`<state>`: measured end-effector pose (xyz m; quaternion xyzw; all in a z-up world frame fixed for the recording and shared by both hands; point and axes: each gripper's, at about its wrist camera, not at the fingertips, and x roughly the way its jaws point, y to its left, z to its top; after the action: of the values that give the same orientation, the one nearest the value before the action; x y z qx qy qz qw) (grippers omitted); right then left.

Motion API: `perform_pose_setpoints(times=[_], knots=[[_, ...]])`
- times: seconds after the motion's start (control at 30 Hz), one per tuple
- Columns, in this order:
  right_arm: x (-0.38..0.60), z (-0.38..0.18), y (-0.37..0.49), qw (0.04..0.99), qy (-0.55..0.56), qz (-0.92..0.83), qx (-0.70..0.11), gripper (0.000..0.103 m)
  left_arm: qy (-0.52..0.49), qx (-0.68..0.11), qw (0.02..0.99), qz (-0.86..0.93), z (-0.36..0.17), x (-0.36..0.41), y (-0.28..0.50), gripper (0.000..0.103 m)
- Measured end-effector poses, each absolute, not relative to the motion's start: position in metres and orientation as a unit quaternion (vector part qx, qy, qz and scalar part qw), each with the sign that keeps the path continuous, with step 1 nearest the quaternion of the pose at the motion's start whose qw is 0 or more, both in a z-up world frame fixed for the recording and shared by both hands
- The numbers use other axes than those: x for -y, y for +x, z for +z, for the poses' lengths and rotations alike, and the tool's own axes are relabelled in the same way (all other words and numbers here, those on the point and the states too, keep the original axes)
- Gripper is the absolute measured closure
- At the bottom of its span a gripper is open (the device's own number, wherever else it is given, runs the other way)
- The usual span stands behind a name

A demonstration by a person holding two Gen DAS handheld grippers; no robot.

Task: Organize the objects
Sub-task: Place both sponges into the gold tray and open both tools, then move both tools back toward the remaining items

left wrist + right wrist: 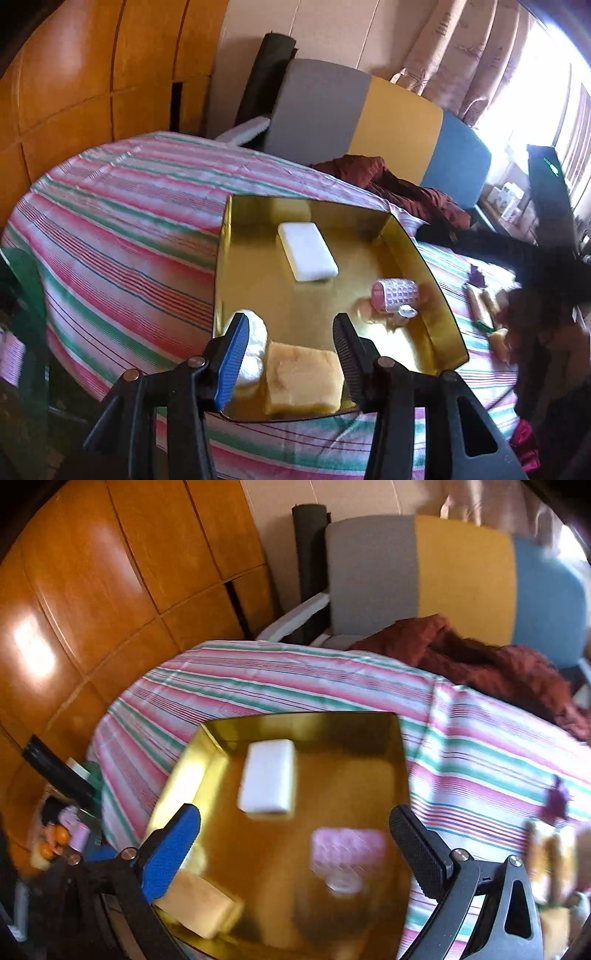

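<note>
Left gripper (290, 339) jaws wide, empty, straddled yellow sponge (303, 380) in gold tray (424, 258). Right gripper (295, 834) wide, empty, above pink roller (347, 847) (blurred). Sorting underway; next likely loose items right of tray.

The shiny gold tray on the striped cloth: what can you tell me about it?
The shiny gold tray is a rectangular, mirror-like metal dish with low upturned walls. It lies flat on the pink, green and white striped cloth. Inside lie a white rectangular bar, a pink textured cup on its side, a tan sponge block and a white rounded lump. Both grippers hover open above it, touching nothing.
</note>
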<state>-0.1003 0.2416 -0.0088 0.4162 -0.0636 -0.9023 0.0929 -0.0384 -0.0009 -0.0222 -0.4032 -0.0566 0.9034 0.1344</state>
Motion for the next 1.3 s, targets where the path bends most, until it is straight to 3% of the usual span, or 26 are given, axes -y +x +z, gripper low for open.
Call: perform_pose_setpoints(times=[0.47, 0.97, 1.3], knots=[[-0.243, -0.007, -0.027, 0.043, 0.373, -0.927, -0.014, 0.0, -0.391, 0.032, 0.078, 0.917, -0.005, -0.011, -0.027, 0.055], [-0.297, -0.007, 0.011, -0.014, 0.37, -0.929, 0.006, 0.0, -0.388, -0.02, 0.129, 0.912, 0.002, -0.051, -0.017, 0.055], [-0.376, -0.001, 0.039, -0.102, 0.361, -0.926, 0.035, 0.0, -0.388, -0.054, 0.179, 0.902, 0.003, -0.09, -0.012, 0.055]])
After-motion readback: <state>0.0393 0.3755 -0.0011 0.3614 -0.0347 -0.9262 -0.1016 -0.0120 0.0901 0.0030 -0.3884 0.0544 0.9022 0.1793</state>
